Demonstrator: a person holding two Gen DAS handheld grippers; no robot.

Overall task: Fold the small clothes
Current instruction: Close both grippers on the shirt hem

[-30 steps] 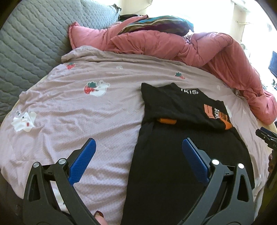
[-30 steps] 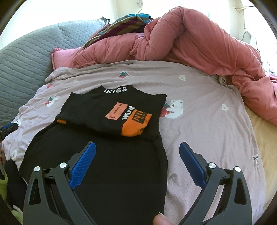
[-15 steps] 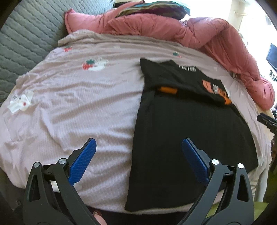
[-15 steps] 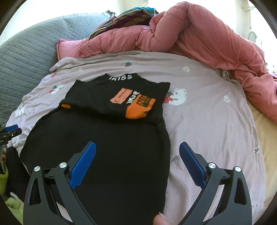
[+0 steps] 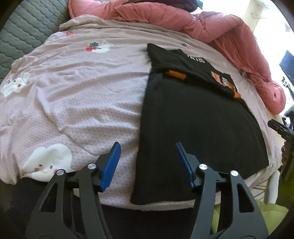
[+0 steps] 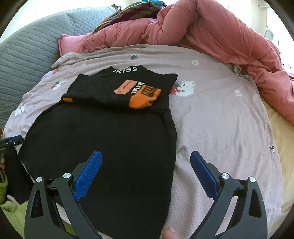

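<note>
A black top [image 5: 198, 117] with orange patches and white lettering lies flat on the pink bed sheet [image 5: 82, 95], its upper part folded down over the body. It also shows in the right wrist view [image 6: 110, 132]. My left gripper [image 5: 148, 156] is open and empty, above the garment's near left hem corner. My right gripper [image 6: 146, 165] is open and empty, above the near right hem. The right gripper's tip [image 5: 281, 128] shows at the right edge of the left wrist view, and the left gripper's tip [image 6: 11, 142] at the left edge of the right wrist view.
A pink duvet [image 6: 211, 31] is heaped along the far and right sides of the bed. A grey quilted headboard [image 6: 25, 55] stands at the left. A striped cloth [image 6: 132, 9] lies on the heap. Something lime green [image 5: 266, 215] lies below the bed's near edge.
Both grippers have drawn back toward the near edge of the bed, so the garment's hem now lies between the fingers. The left gripper's jaws have narrowed somewhat. The garment has not moved.
</note>
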